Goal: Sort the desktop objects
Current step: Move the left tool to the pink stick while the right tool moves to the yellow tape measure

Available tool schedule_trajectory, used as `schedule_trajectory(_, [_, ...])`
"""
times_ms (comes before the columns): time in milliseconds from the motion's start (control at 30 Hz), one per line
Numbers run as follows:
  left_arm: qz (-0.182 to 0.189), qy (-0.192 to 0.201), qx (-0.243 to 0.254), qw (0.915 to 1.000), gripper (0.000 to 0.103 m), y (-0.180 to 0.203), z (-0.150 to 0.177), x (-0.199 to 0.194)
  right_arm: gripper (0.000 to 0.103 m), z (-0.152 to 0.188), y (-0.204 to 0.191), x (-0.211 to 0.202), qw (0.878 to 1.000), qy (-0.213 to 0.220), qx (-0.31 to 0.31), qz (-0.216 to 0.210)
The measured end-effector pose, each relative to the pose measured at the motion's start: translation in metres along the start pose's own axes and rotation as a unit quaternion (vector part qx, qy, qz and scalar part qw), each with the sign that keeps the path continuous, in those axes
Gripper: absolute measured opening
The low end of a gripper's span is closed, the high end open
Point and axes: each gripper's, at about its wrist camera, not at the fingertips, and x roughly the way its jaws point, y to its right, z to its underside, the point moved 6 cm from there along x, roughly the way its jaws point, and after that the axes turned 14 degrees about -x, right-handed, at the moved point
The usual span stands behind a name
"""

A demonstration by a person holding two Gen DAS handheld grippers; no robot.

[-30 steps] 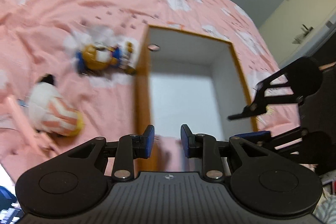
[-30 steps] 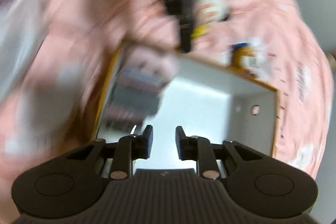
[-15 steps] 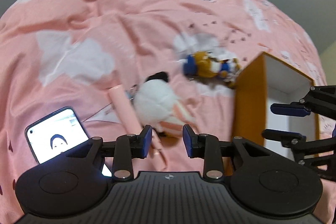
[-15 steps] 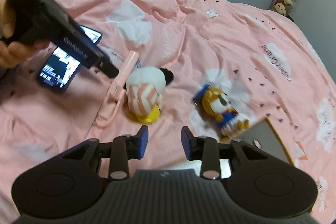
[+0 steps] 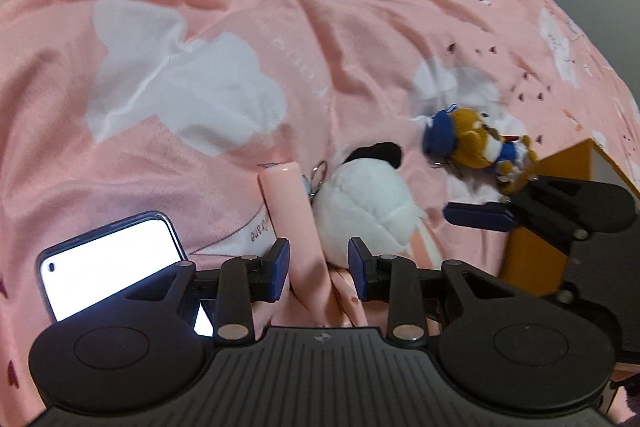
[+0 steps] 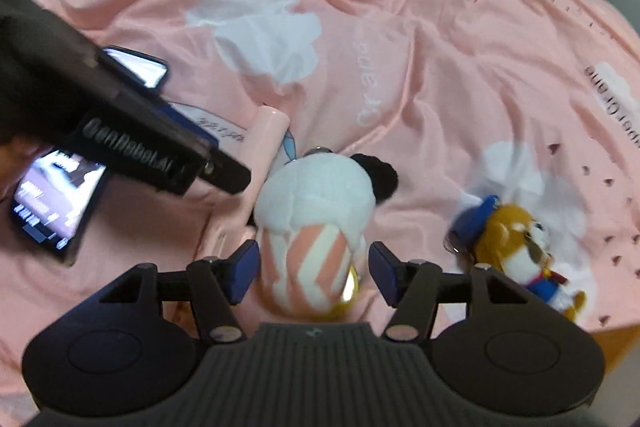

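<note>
Surface: a pink bedspread point(image 5: 168, 163) printed with white clouds is spread under everything, creased in folds.
Left gripper point(image 5: 318, 265): it is pointed steeply down at the bedspread; the jaws are held partly apart, with the near end of the pink tube seen in the gap; no pad is seen pressing on it, though contact at the left pad cannot be told for certain.
Right gripper point(image 6: 312, 273): the jaws are opening and stand either side of the white plush; a small gap is seen at each pad, so nothing is pinched.
Pink tube point(image 5: 294, 211): it is laid lengthwise on the bedspread, just beside the white plush on that plush's left, its far end rounded.
White plush point(image 6: 316, 223): a round white toy with a black tuft, a pink-and-white striped lower part and a yellow base; it is laid on the bedspread between the pink tube and the brown plush, and a metal ring is seen at its top.
Brown plush point(image 6: 516, 247): a brown toy with a blue cap and blue clothes, laid to the right of the white plush and apart from it, on a white cloud print.
Phone point(image 5: 108, 263): it is laid face up with a lit white screen, to the left of the pink tube.
Box point(image 5: 560, 171): an orange-walled box with a white inside is seen at the right edge, near the brown plush, partly hidden behind the right gripper.
</note>
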Motion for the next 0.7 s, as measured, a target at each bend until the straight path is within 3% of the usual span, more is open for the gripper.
schedule_trajectory(100, [0.000, 0.005, 0.001, 1.0000, 0.036, 0.000, -0.003, 0.004, 0.056, -0.002, 0.003, 0.016, 0.999, -0.014, 0.015, -0.026])
schedule_trajectory(200, [0.003, 0.006, 0.001, 1.0000, 0.036, 0.000, -0.006, 0.004, 0.049, -0.002, 0.006, 0.008, 1.000, -0.009, 0.014, -0.022])
schedule_trajectory(400, [0.013, 0.001, 0.026, 0.9996, 0.036, 0.006, -0.001, 0.000, 0.049, 0.007, 0.029, -0.027, 0.998, 0.007, -0.015, 0.057])
schedule_trajectory(500, [0.020, -0.006, 0.043, 0.9989, 0.036, 0.013, 0.008, -0.003, 0.051, 0.022, 0.048, -0.023, 0.996, -0.030, -0.001, 0.089])
schedule_trajectory(567, [0.023, -0.006, 0.051, 0.9984, 0.036, 0.017, 0.016, -0.005, 0.052, 0.034, 0.054, -0.013, 0.994, -0.067, 0.015, 0.086])
schedule_trajectory(700, [-0.008, 0.007, 0.072, 0.9974, 0.036, 0.020, 0.035, -0.002, 0.054, 0.043, 0.049, -0.007, 0.992, -0.082, 0.004, 0.097])
